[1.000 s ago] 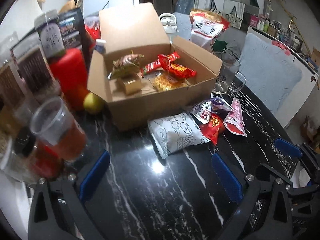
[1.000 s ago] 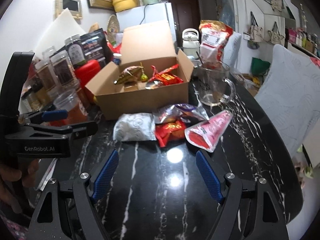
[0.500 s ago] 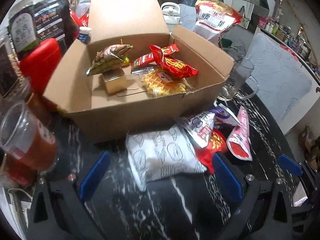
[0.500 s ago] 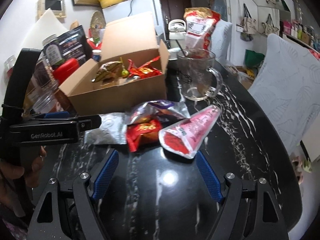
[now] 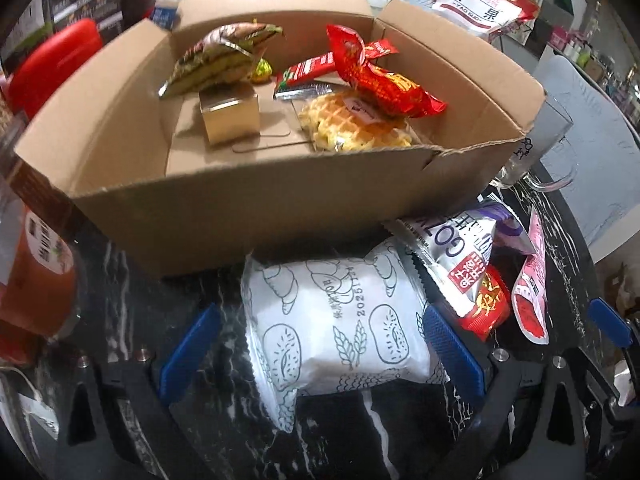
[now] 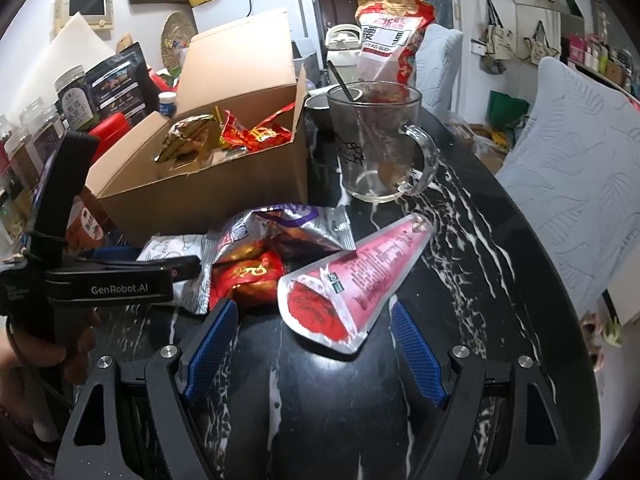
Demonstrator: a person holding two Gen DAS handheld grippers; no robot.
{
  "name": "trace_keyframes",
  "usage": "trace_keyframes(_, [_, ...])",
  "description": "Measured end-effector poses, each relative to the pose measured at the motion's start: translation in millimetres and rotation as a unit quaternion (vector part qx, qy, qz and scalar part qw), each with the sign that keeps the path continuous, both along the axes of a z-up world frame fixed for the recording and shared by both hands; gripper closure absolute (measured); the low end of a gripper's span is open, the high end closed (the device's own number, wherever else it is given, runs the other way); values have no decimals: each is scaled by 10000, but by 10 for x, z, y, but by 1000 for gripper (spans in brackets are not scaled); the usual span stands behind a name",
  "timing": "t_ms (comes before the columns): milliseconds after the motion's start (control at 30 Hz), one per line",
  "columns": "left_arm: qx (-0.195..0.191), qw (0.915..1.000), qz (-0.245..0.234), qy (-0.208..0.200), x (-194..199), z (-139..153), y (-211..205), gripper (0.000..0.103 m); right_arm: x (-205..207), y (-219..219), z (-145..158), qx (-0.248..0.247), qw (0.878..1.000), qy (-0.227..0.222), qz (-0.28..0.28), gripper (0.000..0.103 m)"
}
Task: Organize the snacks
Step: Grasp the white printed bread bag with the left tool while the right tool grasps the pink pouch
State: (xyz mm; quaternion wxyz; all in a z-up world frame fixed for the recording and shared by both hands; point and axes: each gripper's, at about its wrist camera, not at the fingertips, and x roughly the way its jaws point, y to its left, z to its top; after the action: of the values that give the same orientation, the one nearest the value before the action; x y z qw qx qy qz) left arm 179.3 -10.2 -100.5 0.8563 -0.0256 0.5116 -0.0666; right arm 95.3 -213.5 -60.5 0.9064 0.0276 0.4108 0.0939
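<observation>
as both grippers have closed in over the last second, the left gripper [image 5: 320,344], jaws spread, now straddles the white bread packet [image 5: 340,328] without pinching it, while the right gripper [image 6: 312,344], also spread, frames the pink cone pouch [image 6: 352,276]; pickups look imminent. at twelve o'clock beyond waits the cardboard box [image 5: 280,208]. the red packet [image 6: 248,276] lies half buried, its label unreadable.

Left gripper [image 5: 320,344] jaws wide apart; right gripper [image 6: 314,338] likewise, both angled down.
</observation>
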Motion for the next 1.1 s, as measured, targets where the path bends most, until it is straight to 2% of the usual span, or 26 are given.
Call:
trace_keyframes(133, [-204,9996,57,191,73,-120,60,0,51,-22,-20,33,10000,14,1,23])
trace_keyframes(367, [43,9998,-161,63,136,-146,-53,0,96,-60,-74,68,9999,100,-108,23])
trace_keyframes(533, [3,9998,-201,25,149,-144,-58,0,117,-111,-87,121,9996,119,-235,23])
trace_keyframes(567, [-32,9997,-232,-46,130,-137,-53,1,126,-123,-85,107,9995,111,-270,23])
trace_keyframes(633, [-106,9992,-341,-164,125,-129,-65,15,155,-150,-77,100,9992,94,-364,23])
trace_keyframes(833, [-268,9987,-399,-194,42,-84,-104,30,356,-235,-121,102,9967,270,-752,23])
trace_keyframes(900, [-325,9985,-409,-157,20,-75,-74,31,435,-281,-157,271,9952,364,-872,23])
trace_keyframes(1000, [-207,9986,-451,-206,-85,-56,-31,31,550,-280,-190,309,9937,428,-984,23])
trace_keyframes(1100, [-165,9986,-467,-209,-144,-59,-3,31,625,-210,-227,-197,9923,472,-1126,23])
